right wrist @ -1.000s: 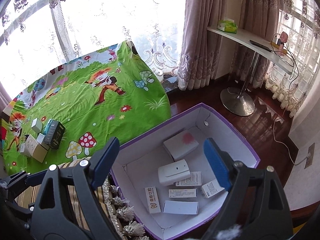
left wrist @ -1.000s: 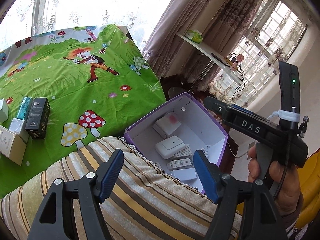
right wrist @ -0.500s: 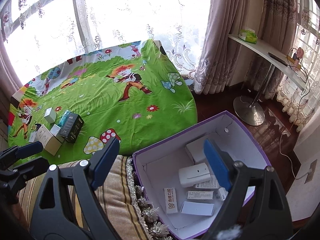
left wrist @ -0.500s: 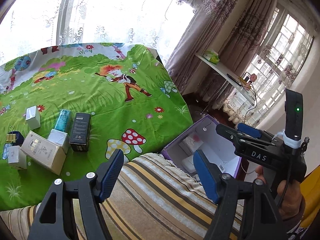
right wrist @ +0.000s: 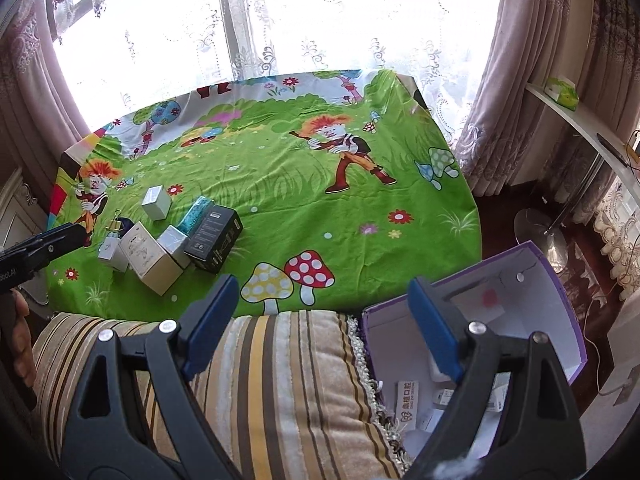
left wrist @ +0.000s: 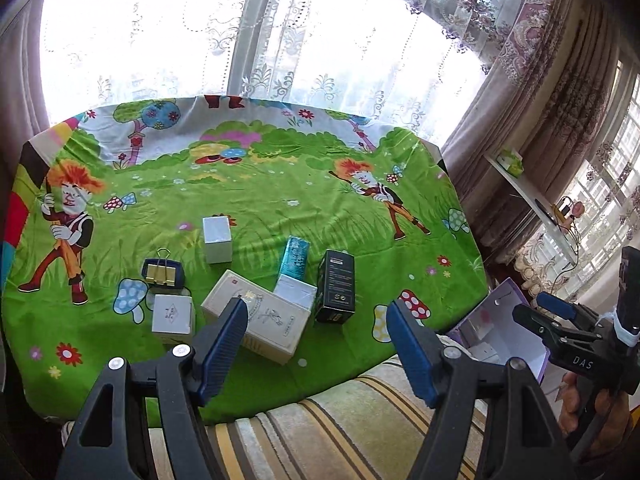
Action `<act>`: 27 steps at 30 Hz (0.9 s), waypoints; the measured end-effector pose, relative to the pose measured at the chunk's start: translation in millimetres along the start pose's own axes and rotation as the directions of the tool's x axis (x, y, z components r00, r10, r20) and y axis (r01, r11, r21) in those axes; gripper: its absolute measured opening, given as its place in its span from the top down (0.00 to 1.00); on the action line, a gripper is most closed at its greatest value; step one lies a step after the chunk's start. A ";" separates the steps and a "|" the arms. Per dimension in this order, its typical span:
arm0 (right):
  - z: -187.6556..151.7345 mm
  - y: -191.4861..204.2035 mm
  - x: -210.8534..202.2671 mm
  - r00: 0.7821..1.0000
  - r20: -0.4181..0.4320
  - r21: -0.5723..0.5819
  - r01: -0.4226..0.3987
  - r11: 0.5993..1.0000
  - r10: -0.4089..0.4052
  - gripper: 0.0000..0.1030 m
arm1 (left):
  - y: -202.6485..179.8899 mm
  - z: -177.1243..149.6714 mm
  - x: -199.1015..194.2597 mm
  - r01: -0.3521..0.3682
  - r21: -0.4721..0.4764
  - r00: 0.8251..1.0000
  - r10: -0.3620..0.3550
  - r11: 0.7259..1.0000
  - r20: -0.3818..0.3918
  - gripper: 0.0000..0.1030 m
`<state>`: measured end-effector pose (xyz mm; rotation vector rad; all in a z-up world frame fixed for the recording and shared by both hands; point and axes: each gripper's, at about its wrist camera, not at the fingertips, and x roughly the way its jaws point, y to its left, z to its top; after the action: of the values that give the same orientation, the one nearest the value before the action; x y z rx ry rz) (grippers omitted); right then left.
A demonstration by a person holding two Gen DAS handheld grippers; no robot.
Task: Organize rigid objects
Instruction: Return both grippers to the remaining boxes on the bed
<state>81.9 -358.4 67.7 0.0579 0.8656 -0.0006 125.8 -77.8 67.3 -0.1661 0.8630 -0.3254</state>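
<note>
Several small boxes lie clustered on the green cartoon tablecloth (left wrist: 280, 184): a black box (left wrist: 336, 286), a teal box (left wrist: 295, 258), a long cream box (left wrist: 260, 320), a grey cube box (left wrist: 217, 239), a small white box (left wrist: 173, 317), and a tub of gold binder clips (left wrist: 161, 272). My left gripper (left wrist: 314, 344) is open and empty, just in front of the cluster. My right gripper (right wrist: 322, 320) is open and empty, above the striped cushion (right wrist: 260, 380). The purple storage box (right wrist: 560, 280) beside the table holds several white boxes. The black box also shows in the right wrist view (right wrist: 214, 238).
A striped cushion (left wrist: 340, 420) lies at the table's near edge, between the grippers and the cloth. Lace curtains and a window stand behind the table. A white shelf (right wrist: 580, 128) and a stand with a round base (right wrist: 540, 232) are on the right.
Both grippers swung left, away from the purple box and toward the table. The box cluster moved to the middle of the left wrist view. Both stayed open.
</note>
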 end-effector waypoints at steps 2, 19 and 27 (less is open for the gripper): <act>4.3 10.1 3.7 1.000 -0.002 -0.013 -0.012 1.000 0.012 0.14 | 15.0 5.6 -2.0 -0.024 -0.023 1.000 0.024 0.999 0.010 0.30; 65.6 64.4 55.8 0.995 -0.031 0.032 -0.097 0.995 0.098 0.14 | 83.4 59.5 10.0 -0.149 -0.151 0.987 0.157 0.977 0.044 0.30; 70.3 79.2 104.1 0.998 -0.042 0.079 -0.042 0.996 0.045 0.14 | 108.5 50.1 45.7 -0.233 -0.150 0.971 0.239 0.961 0.019 0.40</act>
<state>204.8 -280.5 37.9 0.1506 0.9081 0.0076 215.0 8.8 37.0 -0.2029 0.8605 -0.0348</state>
